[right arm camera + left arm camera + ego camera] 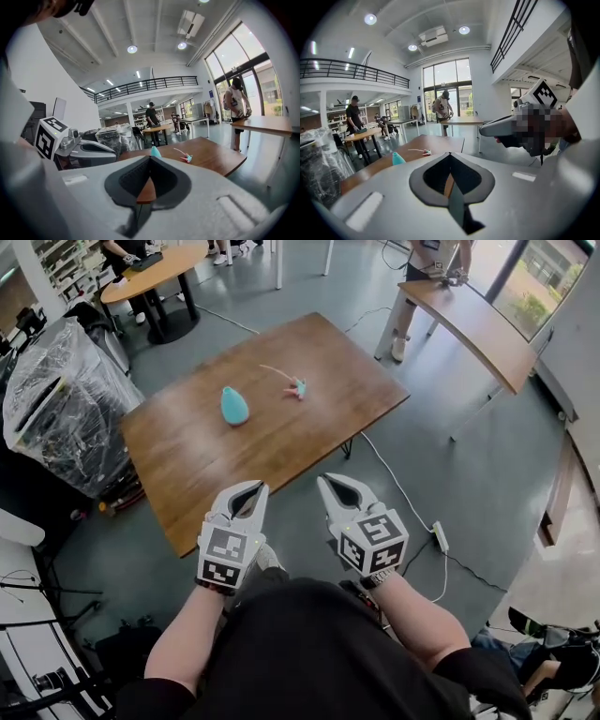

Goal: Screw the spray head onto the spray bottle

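A teal spray bottle (233, 406) lies on its side on the brown table (206, 465), also visible in the left gripper view (397, 159) and the right gripper view (155, 152). To its right lies the spray head (297, 387) with its thin tube, seen too in the gripper views (424, 152) (186, 158). My left gripper (247, 495) and right gripper (341, 489) hover side by side in front of the table's near edge, both shut and empty, well short of the bottle.
A plastic-wrapped stack (58, 409) stands left of the table. A curved desk (478, 324) is at the back right, a round table (150, 273) at the back left, with people near both. A cable and power strip (439, 536) lie on the floor at the right.
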### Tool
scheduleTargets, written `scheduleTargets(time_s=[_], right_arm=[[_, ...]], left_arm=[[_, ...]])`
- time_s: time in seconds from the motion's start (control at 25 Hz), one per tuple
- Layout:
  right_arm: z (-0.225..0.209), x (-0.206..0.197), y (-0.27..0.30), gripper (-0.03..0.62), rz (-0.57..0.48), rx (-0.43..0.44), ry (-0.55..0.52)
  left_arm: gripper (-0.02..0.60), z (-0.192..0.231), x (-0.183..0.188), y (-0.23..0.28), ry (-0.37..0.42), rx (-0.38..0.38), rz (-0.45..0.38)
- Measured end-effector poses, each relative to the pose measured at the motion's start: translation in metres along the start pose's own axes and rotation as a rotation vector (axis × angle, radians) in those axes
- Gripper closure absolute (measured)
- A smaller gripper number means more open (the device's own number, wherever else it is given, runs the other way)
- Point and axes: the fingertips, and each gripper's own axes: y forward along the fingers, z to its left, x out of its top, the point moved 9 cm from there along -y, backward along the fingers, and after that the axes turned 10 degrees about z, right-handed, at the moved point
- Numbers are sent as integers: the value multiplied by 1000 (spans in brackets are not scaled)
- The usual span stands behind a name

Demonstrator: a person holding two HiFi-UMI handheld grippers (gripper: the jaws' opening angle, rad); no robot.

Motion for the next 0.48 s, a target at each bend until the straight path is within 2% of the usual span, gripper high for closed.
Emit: scheduleTargets(time_s=[0.24, 0.48], right_arm=[[-17, 40, 38, 602, 8, -54, -22], [-26, 59, 70, 602, 33, -76, -25]], left_arm=[[565, 44, 14, 32, 53, -59, 8], [565, 73, 12, 59, 89, -100, 49]])
